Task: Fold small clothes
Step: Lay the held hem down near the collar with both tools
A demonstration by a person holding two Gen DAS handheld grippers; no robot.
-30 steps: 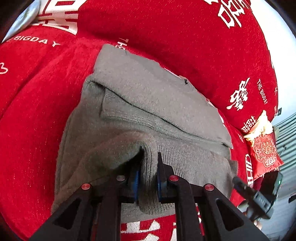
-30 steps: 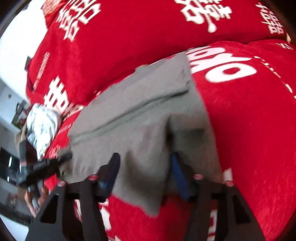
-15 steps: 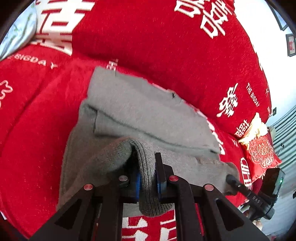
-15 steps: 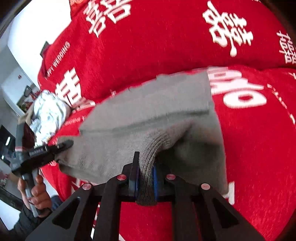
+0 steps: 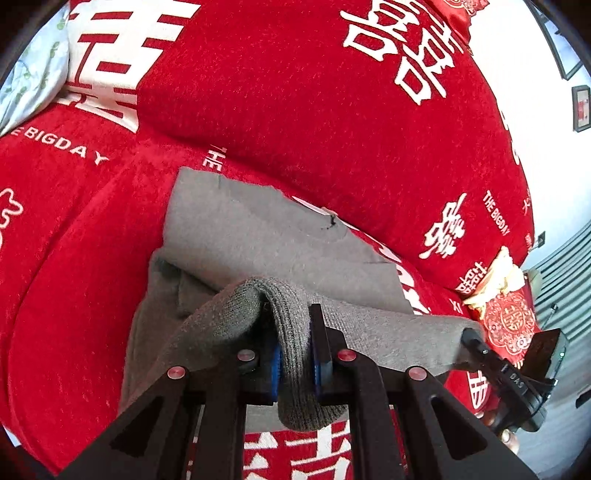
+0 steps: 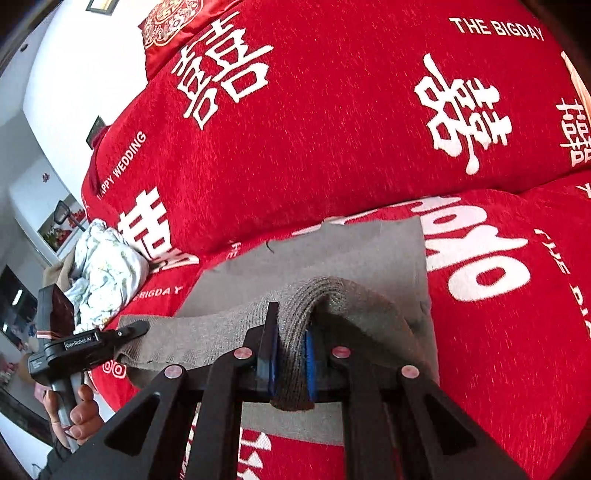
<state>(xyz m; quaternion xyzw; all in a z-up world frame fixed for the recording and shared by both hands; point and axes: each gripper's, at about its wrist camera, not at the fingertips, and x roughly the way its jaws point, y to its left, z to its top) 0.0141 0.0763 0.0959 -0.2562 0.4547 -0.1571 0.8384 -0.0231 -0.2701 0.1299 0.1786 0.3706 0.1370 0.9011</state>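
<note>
Here the grey knit garment (image 5: 258, 236) lies partly folded, its ribbed hem raised.

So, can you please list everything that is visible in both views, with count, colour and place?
sweater: one, grey, on the red seat, near edge lifted by both grippers
sofa cover: one, red with white lettering, over seat and back cushions
floral cloth: one, white-patterned, bunched at the sofa's left end
red cushion: one, red with gold pattern, on top of the backrest
left gripper: black, blue pads, shut on sweater hem
right gripper: black, blue pads, shut on sweater hem
hand: one, holding the left gripper's handle
</note>
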